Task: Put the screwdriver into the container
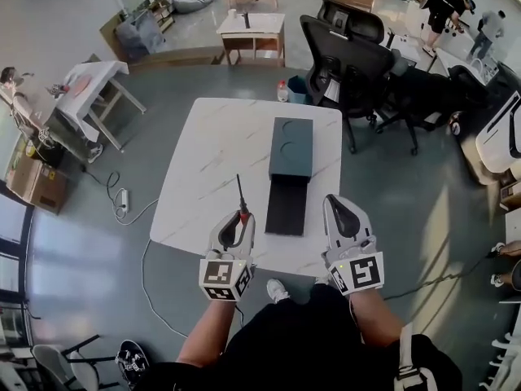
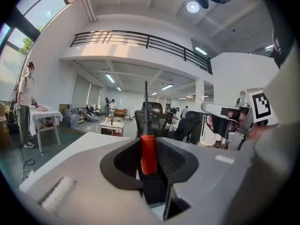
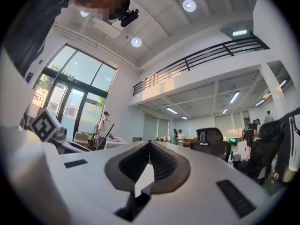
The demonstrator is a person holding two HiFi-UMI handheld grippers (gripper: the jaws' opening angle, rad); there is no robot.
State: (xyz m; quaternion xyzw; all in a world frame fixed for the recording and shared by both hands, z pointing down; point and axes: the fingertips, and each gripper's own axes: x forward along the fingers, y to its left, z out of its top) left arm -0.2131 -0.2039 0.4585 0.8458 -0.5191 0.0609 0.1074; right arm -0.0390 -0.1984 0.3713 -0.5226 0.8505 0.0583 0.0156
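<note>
At the table's [image 1: 212, 161] near edge, the left gripper [image 1: 242, 217] clamps the screwdriver [image 1: 240, 195]; the right gripper [image 1: 335, 204] is closed, empty. Grasp looks done; delivery to the mid-table container [image 1: 292, 147] is left.

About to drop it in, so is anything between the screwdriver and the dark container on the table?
Nothing visible. The screwdriver is clamped in the left hand-held gripper, just left of the container; only bare table lies between them. The right hand-held gripper is on the container's far side.
</note>
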